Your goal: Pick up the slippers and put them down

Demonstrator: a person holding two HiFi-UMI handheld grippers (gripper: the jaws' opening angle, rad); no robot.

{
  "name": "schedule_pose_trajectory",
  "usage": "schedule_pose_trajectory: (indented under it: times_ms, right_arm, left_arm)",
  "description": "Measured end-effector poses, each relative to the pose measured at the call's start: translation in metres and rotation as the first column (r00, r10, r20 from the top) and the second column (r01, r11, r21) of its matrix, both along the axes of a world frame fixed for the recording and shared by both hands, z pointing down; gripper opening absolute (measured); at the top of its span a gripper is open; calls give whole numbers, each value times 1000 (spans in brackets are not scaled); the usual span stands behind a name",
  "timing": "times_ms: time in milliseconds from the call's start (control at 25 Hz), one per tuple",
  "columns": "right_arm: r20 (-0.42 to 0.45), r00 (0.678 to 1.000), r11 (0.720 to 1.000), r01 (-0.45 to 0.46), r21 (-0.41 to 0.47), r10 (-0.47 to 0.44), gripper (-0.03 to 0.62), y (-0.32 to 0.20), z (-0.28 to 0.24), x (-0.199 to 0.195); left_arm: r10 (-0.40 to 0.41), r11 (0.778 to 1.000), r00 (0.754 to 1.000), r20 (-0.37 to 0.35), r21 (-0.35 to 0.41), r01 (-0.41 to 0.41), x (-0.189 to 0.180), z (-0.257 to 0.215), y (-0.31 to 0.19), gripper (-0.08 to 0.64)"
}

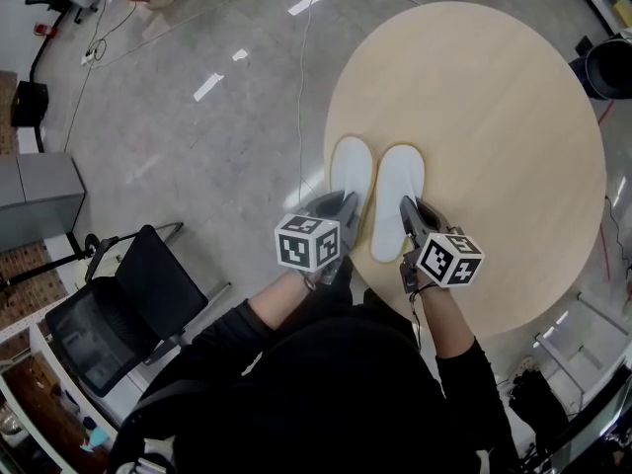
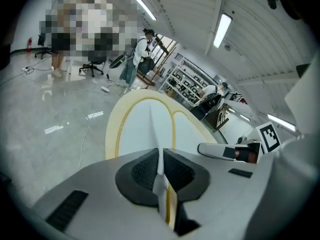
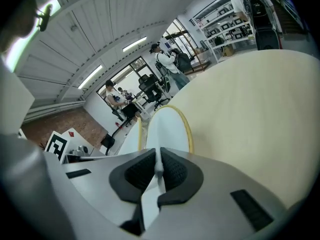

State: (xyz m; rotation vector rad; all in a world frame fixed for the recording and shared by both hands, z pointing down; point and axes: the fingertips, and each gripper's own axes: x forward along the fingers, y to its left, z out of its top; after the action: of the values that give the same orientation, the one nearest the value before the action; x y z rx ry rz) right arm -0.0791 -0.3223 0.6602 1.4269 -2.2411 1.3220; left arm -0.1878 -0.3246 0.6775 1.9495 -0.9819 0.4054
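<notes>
Two grippers sit closest to me, one in each hand. On the left gripper [image 1: 345,208] I see the jaws pinched almost together on the thin near end of the left slipper [image 1: 352,169]. The right gripper [image 1: 411,211] nips the right slipper [image 1: 398,188] the same way. Both white, yellow-edged slippers sit just beside each other by the near left edge of the single round counter [image 1: 499,117]. Their long axes are parallel, running from that edge toward the middle.

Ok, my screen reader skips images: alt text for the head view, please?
A person, seen from above, grips a pair of white slippers by their near ends: left tongs on the left slipper, right tongs on the right slipper, at the edge of a round table.
</notes>
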Motion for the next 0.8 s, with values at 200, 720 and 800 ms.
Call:
schedule_pose_trajectory:
  times_ms: [200,720,800]
  right_arm:
    - [26,999,999,-25,27,24,25,20,-26,6]
    - [54,983,967,-180,178,173,25,77,-115,56]
    - [65,975,955,-220,200,211,25,84,-126,66]
  left_arm:
    - [-14,999,999,-47,49,16,1,-29,7,29]
    - [108,987,978,-180,139,-83,44,-116,44,29]
    - [147,980,971,-189,158,-118,54,-128,49,29]
